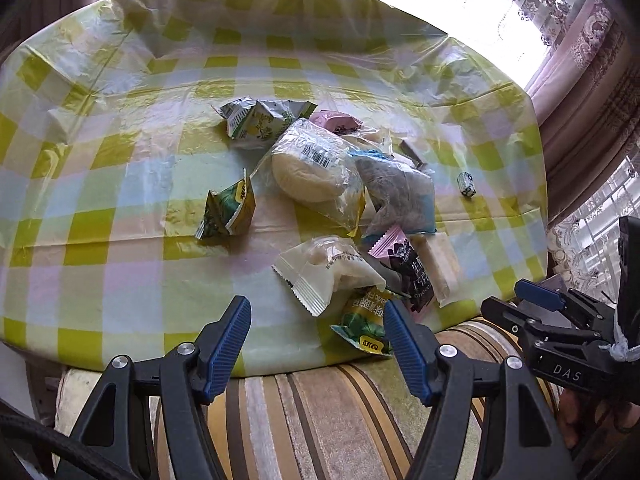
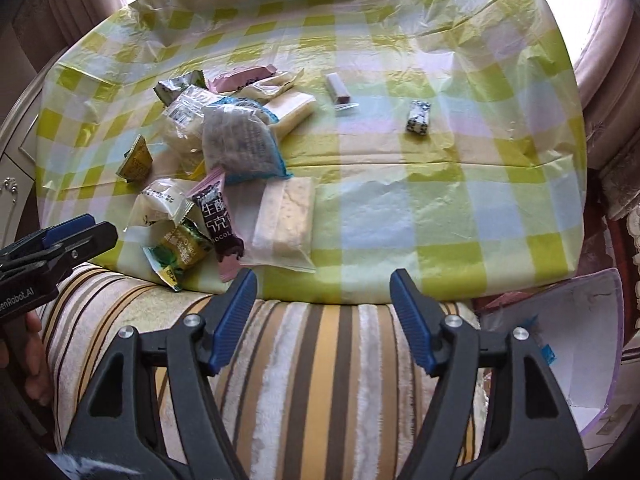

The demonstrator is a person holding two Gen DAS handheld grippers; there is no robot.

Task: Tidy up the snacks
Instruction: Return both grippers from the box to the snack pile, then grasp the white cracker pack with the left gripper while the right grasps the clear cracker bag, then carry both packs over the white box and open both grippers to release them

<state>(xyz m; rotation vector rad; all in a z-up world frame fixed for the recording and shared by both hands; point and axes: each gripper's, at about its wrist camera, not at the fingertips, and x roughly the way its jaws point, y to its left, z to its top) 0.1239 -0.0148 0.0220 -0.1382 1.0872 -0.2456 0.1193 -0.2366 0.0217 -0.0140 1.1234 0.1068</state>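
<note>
A heap of wrapped snacks lies on the checked tablecloth [image 1: 120, 184]: a clear-wrapped white bun [image 1: 310, 176], a grey-blue bag [image 1: 400, 196] [image 2: 240, 146], a pink-black chocolate packet [image 1: 404, 264] [image 2: 218, 216], green-yellow packets [image 1: 230, 210] [image 2: 180, 250], a pale cracker pack [image 2: 286, 224]. A small blue-white candy [image 2: 419, 117] [image 1: 466, 184] and a purple bar [image 2: 338, 88] lie apart. My left gripper [image 1: 316, 316] is open and empty over the table's near edge. My right gripper [image 2: 324, 294] is open and empty above the table's near edge, right of the heap.
A striped cushion [image 2: 312, 360] lies below the near table edge. A white container with a lilac rim [image 2: 576, 344] stands at the lower right. Curtains [image 1: 592, 60] hang behind the table. The right gripper also shows in the left wrist view [image 1: 552, 316].
</note>
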